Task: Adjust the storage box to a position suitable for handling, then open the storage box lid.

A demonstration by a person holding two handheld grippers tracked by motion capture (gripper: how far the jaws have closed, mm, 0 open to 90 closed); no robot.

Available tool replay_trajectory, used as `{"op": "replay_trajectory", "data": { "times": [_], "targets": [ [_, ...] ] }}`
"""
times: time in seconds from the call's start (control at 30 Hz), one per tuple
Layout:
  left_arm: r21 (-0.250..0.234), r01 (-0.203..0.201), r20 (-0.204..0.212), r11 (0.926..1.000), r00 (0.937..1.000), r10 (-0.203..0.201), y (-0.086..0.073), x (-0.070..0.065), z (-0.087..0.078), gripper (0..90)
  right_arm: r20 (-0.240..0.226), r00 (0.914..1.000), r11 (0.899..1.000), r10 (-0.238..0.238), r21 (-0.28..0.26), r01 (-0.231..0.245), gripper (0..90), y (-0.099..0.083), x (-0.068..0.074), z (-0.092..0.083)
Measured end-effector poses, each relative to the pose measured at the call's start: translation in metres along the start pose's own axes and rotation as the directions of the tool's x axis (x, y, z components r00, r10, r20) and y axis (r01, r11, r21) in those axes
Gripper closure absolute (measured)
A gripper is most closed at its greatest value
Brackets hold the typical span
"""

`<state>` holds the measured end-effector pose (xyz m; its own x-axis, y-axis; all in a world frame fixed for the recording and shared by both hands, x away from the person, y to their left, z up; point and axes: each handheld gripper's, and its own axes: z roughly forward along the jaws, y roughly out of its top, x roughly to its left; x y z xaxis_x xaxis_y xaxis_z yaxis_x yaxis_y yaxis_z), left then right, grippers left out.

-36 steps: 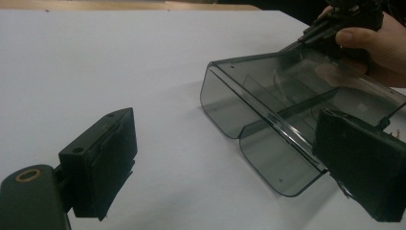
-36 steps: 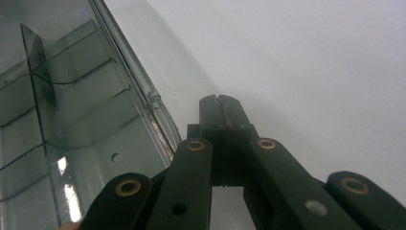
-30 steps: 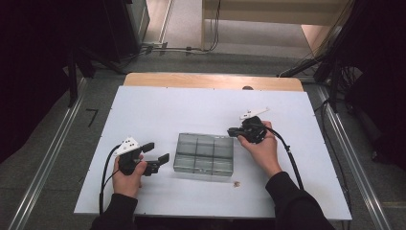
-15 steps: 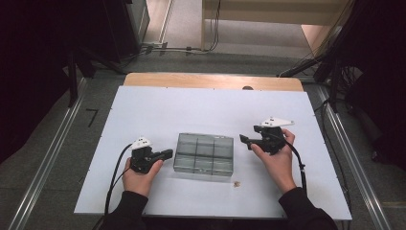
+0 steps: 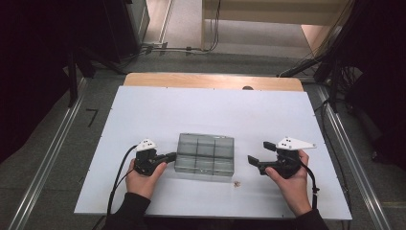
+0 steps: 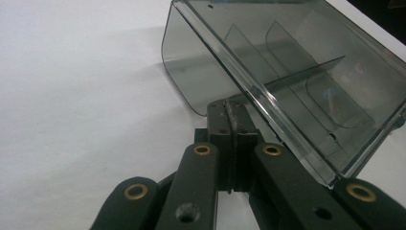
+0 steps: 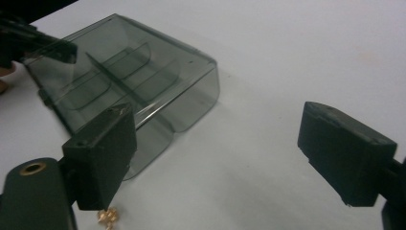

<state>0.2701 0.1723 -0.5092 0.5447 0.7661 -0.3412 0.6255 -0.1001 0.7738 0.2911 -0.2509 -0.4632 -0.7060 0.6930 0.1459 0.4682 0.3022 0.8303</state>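
Note:
A smoky clear plastic box (image 5: 206,153) with inner dividers lies on the white tabletop (image 5: 215,110). My left gripper (image 5: 172,155) is at its left edge. In the left gripper view the jaws are pressed together (image 6: 231,108) right at the rim of the box (image 6: 297,81), pinching its thin edge. My right gripper (image 5: 258,152) hovers to the right of the box, apart from it. Its jaws have just been opening and stand wide (image 7: 215,148) with nothing between them. The box (image 7: 129,76) lies ahead of them, with the left gripper (image 7: 52,48) at its far corner.
A tiny gold-coloured piece (image 5: 236,182) lies on the white top just in front of the box's right near corner, also seen as the gold piece (image 7: 107,216) below the right gripper's jaw. A wooden strip (image 5: 215,80) borders the far edge. Metal rails run along both sides.
The right gripper left the box's far right corner, moved right and opened its jaws. The left gripper slid to the box's left edge and closed there.

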Motion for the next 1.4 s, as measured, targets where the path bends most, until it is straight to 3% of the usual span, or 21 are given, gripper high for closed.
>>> {"op": "replay_trajectory", "data": {
  "times": [0.13, 0.3, 0.4, 0.43, 0.5, 0.63, 0.67, 0.73, 0.77, 0.83, 1.23, 1.4],
  "targets": [
    [0.003, -0.014, 0.008, 0.9999, 0.9999, 0.014, 0.0, -0.005, 0.002, 90.0, -0.007, 0.9998, 1.0, -0.018, 0.012, 0.018, 13.8, -0.005, 0.004, -0.005],
    [0.006, -0.026, 0.015, 0.9996, 0.9995, 0.026, 0.0, -0.011, 0.006, 90.0, -0.055, 0.9981, 0.999, -0.027, 0.027, 0.028, 25.9, -0.014, 0.004, -0.013],
    [0.009, -0.035, 0.022, 0.9993, 0.9991, 0.035, 0.0, -0.014, 0.008, 90.0, -0.053, 0.998, 0.999, -0.035, 0.033, 0.037, 31.4, -0.017, 0.005, -0.015],
    [0.009, -0.032, 0.027, 0.9994, 0.9991, 0.032, 0.0, -0.015, 0.009, 90.0, -0.038, 0.9973, 0.997, -0.063, 0.037, 0.065, 38.0, -0.019, 0.007, -0.017],
    [0.012, -0.04, 0.03, 0.9991, 0.9988, 0.039, 0.001, -0.017, 0.01, 90.0, -0.038, 0.9963, 0.996, -0.077, 0.051, 0.078, 43.0, -0.02, 0.009, -0.017],
    [0.012, -0.038, 0.035, 0.9992, 0.9987, 0.037, 0.0, -0.02, 0.012, 90.0, -0.03, 0.997, 0.996, -0.071, 0.056, 0.072, 49.8, -0.021, 0.011, -0.018],
    [0.013, -0.043, 0.041, 0.999, 0.9983, 0.042, 0.0, -0.022, 0.013, 90.0, -0.049, 0.9967, 0.996, -0.065, 0.053, 0.067, 55.4, -0.023, 0.011, -0.018],
    [0.014, -0.049, 0.041, 0.9987, 0.998, 0.048, 0.0, -0.024, 0.014, 90.0, -0.056, 0.9963, 0.996, -0.066, 0.052, 0.068, 58.1, -0.024, 0.011, -0.018],
    [0.015, -0.054, 0.042, 0.9984, 0.9977, 0.053, 0.0, -0.025, 0.015, 90.0, -0.058, 0.995, 0.994, -0.081, 0.064, 0.085, 65.2, -0.025, 0.012, -0.017],
    [0.015, -0.058, 0.044, 0.9982, 0.9974, 0.057, 0.0, -0.027, 0.016, 90.0, -0.063, 0.9931, 0.991, -0.099, 0.083, 0.104, 69.5, -0.026, 0.013, -0.015],
    [-0.001, -0.063, 0.059, 0.998, 0.9963, 0.063, 0.004, -0.028, 0.017, 90.0, -0.118, 0.9905, 0.992, -0.071, 0.095, 0.082, 87.7, -0.032, -0.001, -0.015],
    [0.007, -0.109, 0.086, 0.994, 0.9904, 0.108, 0.004, -0.025, 0.005, 90.0, -0.134, 0.9884, 0.99, -0.072, 0.11, 0.087, 87.8, -0.034, -0.004, -0.01]
  ]
}}
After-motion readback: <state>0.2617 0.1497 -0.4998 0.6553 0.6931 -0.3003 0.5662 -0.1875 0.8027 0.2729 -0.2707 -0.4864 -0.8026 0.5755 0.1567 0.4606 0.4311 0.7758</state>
